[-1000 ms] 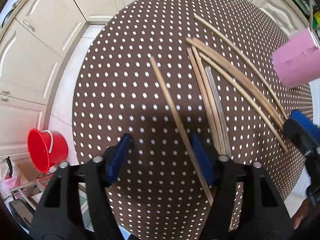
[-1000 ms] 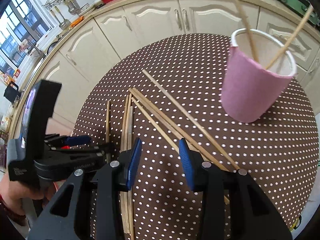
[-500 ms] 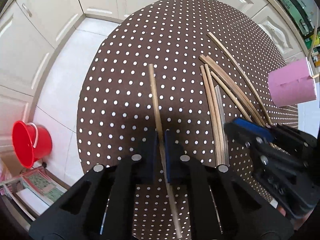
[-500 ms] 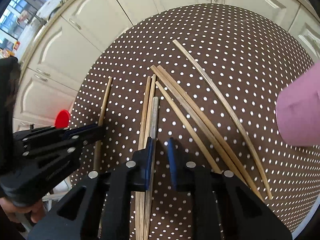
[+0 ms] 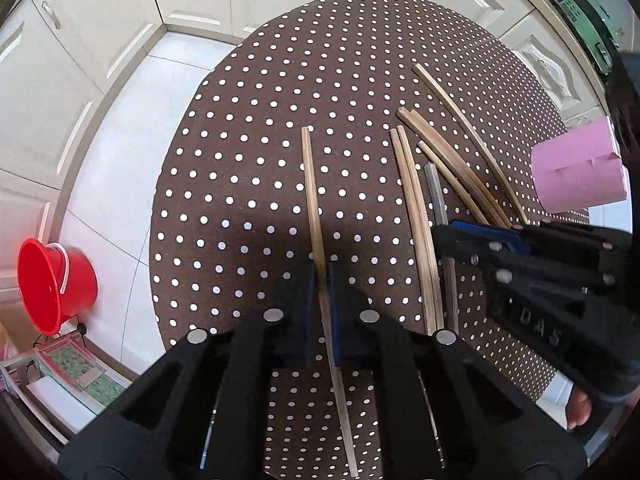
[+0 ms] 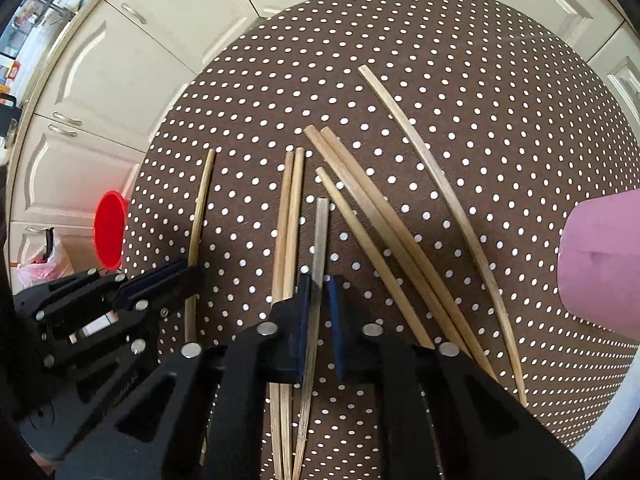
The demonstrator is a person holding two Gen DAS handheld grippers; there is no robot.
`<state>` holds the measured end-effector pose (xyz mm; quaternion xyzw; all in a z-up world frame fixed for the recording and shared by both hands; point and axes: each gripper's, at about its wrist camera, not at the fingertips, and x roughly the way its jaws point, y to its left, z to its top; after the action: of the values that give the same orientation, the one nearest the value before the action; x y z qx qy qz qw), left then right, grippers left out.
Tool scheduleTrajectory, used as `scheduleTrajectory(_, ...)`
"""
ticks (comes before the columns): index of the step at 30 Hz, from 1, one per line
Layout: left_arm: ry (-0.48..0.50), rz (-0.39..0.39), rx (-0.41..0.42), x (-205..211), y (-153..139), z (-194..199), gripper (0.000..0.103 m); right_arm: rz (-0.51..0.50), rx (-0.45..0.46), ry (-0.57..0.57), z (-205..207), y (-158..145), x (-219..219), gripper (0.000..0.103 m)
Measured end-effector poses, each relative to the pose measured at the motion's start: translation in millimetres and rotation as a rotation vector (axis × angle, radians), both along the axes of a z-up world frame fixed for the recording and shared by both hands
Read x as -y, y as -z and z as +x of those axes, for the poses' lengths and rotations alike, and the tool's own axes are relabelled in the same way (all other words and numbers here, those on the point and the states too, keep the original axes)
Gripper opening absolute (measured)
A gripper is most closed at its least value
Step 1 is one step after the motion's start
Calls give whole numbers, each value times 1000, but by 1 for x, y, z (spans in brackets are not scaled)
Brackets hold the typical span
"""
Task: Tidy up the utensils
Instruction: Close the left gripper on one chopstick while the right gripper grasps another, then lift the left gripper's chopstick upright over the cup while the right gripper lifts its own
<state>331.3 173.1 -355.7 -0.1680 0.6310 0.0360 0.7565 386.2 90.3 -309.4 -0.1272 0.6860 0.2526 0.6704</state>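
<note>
Left wrist view
Lone wooden chopstick (image 5: 316, 216): flat on the dotted brown tablecloth (image 5: 256, 128), running up the cloth from between the blue pads, set apart to the left of the other sticks.
Left gripper (image 5: 322, 280): jaws drawn together, clamped on the lone wooden chopstick, pads pressing it from both sides.
Pair of wooden chopsticks (image 5: 412, 200): right of the held stick, side by side, touching each other.
Grey metal chopstick (image 5: 437, 196): just right of the pair, its near part passing under the other gripper's tip.
Pink cup (image 5: 576, 172): at the far right edge of the cloth.
Red bucket (image 5: 56, 284): on the floor, lower left.

Right wrist view
Grey metal chopstick (image 6: 320, 232): straight ahead, between the pads, beside the pair of wooden chopsticks (image 6: 290, 216).
Right gripper (image 6: 318, 292): just been closing, now pinched shut on the grey metal chopstick.
Loose wooden chopsticks (image 6: 384, 224): fanned out to the right, slanting toward the lower right.
Left gripper (image 6: 176, 276): lower left, tip over the lone wooden chopstick (image 6: 202, 200).
Pink cup (image 6: 600, 264): right edge, well apart from the pads.
</note>
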Motion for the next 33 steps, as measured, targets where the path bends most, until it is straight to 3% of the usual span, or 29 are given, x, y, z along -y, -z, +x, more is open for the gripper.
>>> scheduleTrajectory(6,-12,-45,44,8,-11,-7,6,6,-5,-2,4,-2,-3,5)
scheduleTrajectory(11,-10,-75,105,10,-37,-11,6,122,34,33,-3,-37,23,4)
scheduleTrajectory(22,27,-88,331,33,-141,-11,6,319,312,112,-13,-149,81,4)
scheduleTrajectory(33,105,-74,458,84,-205,6,6,395,497,196,-17,-196,141,4)
